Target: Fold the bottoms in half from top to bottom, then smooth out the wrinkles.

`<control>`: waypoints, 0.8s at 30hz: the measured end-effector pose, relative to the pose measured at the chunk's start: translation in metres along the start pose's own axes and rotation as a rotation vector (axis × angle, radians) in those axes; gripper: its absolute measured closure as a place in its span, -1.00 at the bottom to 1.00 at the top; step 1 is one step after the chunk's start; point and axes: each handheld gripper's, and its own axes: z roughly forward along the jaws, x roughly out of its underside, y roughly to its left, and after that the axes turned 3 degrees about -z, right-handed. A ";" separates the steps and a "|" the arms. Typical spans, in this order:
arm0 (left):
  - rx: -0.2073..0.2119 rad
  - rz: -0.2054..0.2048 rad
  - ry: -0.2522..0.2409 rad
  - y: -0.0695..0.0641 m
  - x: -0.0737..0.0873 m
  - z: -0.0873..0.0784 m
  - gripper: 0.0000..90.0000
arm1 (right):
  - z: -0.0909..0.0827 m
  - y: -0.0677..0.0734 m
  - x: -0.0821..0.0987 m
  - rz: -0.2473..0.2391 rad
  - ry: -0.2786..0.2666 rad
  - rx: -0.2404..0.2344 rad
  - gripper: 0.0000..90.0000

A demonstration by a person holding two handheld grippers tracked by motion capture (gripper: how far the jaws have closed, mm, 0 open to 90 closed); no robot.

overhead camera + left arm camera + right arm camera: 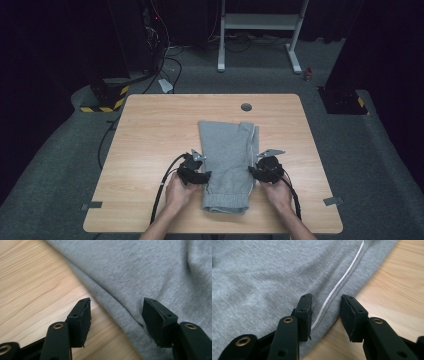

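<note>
Left tongs (115, 315), right tongs (325, 316) agape astride grey trousers' (227, 150) edges.

The wooden table (150, 130) has lots of bare room on the left and right sides and along the back. The folded grey pants (227, 160) lie in the middle. The left gripper (200, 175) and right gripper (256, 172) sit at the two side edges of the pants, with bare wood just outside each. A small round hole (246, 107) sits near the back edge.
</note>
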 end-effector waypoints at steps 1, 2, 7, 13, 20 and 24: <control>-0.003 -0.009 0.001 0.003 0.002 -0.002 -0.10 | 0.005 0.006 -0.005 -0.011 -0.006 -0.001 0.36; -0.009 -0.018 -0.001 0.008 0.005 -0.004 -0.10 | 0.007 0.008 -0.008 -0.018 -0.008 -0.001 0.37; 0.007 -0.038 -0.027 0.014 0.010 -0.009 -0.04 | 0.004 0.017 -0.014 -0.032 -0.060 -0.024 0.47; -0.001 -0.094 -0.103 0.024 0.009 -0.014 0.04 | 0.012 0.016 -0.026 -0.017 -0.058 -0.045 0.61; -0.045 -0.080 -0.063 0.029 0.011 -0.004 0.05 | 0.024 0.012 -0.030 -0.007 -0.023 -0.023 0.63; -0.056 -0.068 -0.063 0.027 0.012 -0.004 0.08 | 0.024 0.010 -0.030 -0.007 -0.016 -0.025 0.86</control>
